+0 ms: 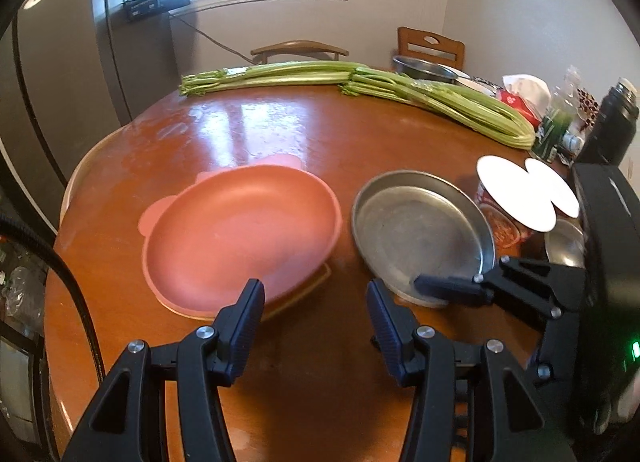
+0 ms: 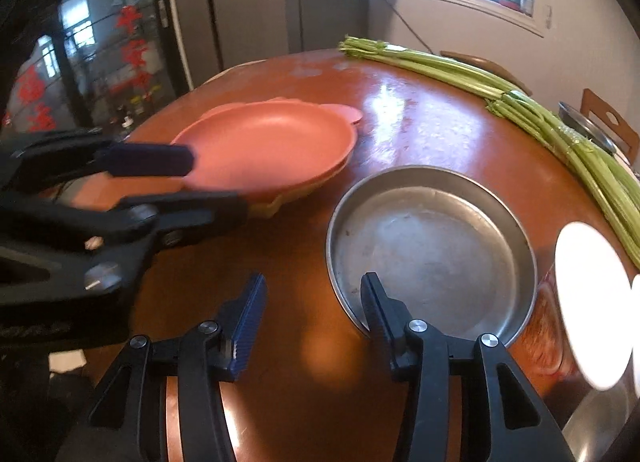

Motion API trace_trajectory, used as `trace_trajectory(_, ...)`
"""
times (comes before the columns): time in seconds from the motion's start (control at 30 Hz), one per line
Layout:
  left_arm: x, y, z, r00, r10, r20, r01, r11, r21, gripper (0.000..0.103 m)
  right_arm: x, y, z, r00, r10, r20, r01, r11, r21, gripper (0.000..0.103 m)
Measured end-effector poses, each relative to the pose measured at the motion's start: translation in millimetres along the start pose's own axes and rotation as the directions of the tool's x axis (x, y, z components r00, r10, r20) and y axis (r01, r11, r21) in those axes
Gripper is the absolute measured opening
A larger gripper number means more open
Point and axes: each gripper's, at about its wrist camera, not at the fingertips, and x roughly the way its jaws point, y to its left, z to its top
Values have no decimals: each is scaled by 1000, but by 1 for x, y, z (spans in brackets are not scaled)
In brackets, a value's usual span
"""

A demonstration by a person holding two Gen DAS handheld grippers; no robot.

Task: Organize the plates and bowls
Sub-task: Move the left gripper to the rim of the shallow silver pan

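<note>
Grippers both gape: your left gripper faces the pink plate, your right gripper straddles the steel plate rim.

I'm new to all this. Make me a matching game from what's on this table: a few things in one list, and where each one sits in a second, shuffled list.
Things:
1. pink plate
2. metal plate
3. celery
4. black flask

Places:
A. along the table's far side
B. at the far right edge, upright
C. in front of the left gripper, on the left
D. near the right gripper, beside the cup noodles

Pairs: 1-C, 2-D, 3-A, 4-B
</note>
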Motion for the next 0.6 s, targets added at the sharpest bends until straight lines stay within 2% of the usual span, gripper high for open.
trace_trajectory(0.33,3,-18,-15,999,-25,-34,26,999,28,53,-34,30,-38,999,33,-13,-33,998,-56,51)
trace_trajectory(0.5,1,-18,-19,999,-23,-32,24,1000,20,53,-53,16,-44,999,10,36,-11,1000,16,51)
trace_trajectory(0.6,-1,-15,-19,999,-19,-27,20,1000,13,53,-65,0,-49,998,-32,59,26,995,99,51)
